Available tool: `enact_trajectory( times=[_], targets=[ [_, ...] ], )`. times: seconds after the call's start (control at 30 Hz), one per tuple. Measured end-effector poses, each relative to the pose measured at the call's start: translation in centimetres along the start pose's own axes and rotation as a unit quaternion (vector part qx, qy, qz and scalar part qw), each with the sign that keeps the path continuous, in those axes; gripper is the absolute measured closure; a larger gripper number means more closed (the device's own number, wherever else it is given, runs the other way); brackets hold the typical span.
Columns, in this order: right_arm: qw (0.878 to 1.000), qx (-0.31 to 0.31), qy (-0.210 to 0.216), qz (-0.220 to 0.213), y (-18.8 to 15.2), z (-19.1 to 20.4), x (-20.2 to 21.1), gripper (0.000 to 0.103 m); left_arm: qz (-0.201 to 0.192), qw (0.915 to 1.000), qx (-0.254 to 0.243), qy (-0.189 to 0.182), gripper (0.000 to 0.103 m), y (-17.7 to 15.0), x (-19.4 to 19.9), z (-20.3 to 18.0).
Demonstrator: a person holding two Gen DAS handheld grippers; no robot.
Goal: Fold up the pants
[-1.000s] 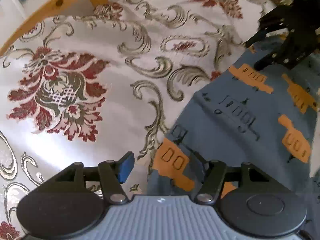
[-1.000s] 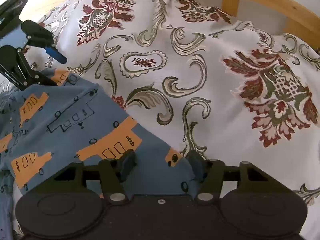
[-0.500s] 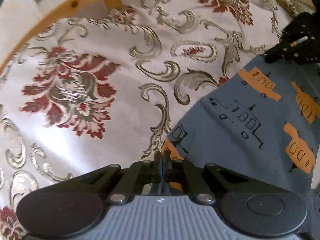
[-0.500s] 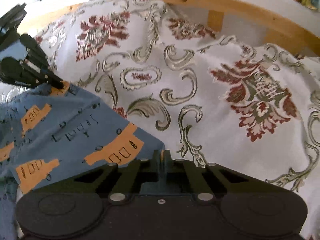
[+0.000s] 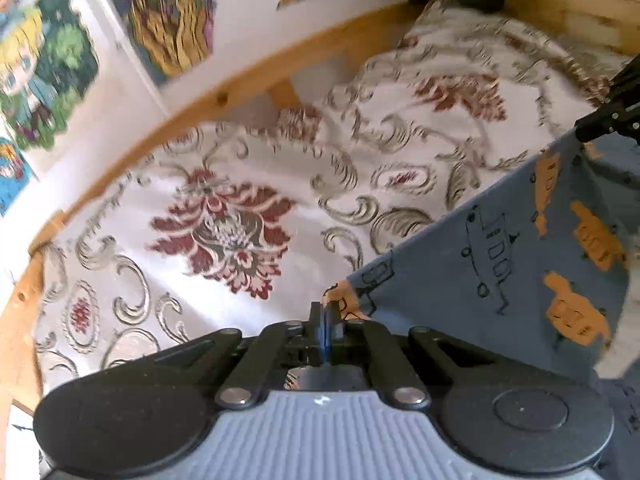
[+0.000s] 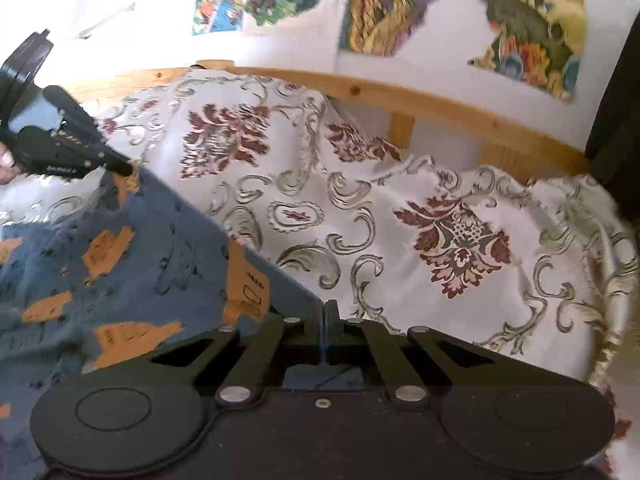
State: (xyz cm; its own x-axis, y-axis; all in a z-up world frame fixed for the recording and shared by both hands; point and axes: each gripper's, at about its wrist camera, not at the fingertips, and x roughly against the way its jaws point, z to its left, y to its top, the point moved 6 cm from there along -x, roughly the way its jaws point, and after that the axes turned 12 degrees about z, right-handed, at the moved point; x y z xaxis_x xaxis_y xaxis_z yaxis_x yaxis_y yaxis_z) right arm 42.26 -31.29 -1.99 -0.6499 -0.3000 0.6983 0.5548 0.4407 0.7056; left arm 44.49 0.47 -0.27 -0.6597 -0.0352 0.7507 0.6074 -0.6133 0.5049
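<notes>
The pants [image 5: 500, 264] are blue with orange and outlined vehicle prints, stretched taut and raised above the bedspread. My left gripper [image 5: 325, 314] is shut on one corner of their edge. My right gripper [image 6: 326, 312] is shut on the other corner, with the pants [image 6: 120, 248] hanging to its left. Each view shows the other gripper at the far end of the taut edge: the right gripper [image 5: 600, 124] at the upper right, the left gripper [image 6: 116, 166] at the left.
A white bedspread [image 5: 240, 200] with red floral and grey scroll patterns lies below. A wooden bed rail [image 6: 420, 98] curves behind it. Colourful posters [image 6: 520, 12] hang on the white wall. A dark object [image 6: 616, 120] stands at the right edge.
Both grippers went from open to shut on the pants' edge, then lifted it off the bedspread. The views tilted up, bringing the wall and posters into sight.
</notes>
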Motion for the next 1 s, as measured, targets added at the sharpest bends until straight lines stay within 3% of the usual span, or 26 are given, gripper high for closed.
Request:
enact_trajectory(
  times=[0.37,0.63,0.8,1.0],
  targets=[
    [0.998,0.060,-0.010,0.004,-2.7,5.6,6.6,0.103,-0.076,0.9956,-0.040,0.037,0.103,-4.4,7.1,-2.3],
    [0.997,0.083,0.004,0.004,-7.9,12.4,12.8,0.103,-0.112,0.9910,-0.071,0.019,0.103,-10.3,11.7,-4.9],
    [0.997,0.062,0.035,0.020,-12.1,17.0,14.7,0.103,-0.102,0.9895,-0.101,0.013,0.103,-14.6,12.5,-7.1],
    [0.995,0.056,0.053,0.055,-15.6,20.2,12.7,0.103,-0.071,0.9907,-0.116,0.011,0.102,-18.5,11.2,-9.4]
  ],
)
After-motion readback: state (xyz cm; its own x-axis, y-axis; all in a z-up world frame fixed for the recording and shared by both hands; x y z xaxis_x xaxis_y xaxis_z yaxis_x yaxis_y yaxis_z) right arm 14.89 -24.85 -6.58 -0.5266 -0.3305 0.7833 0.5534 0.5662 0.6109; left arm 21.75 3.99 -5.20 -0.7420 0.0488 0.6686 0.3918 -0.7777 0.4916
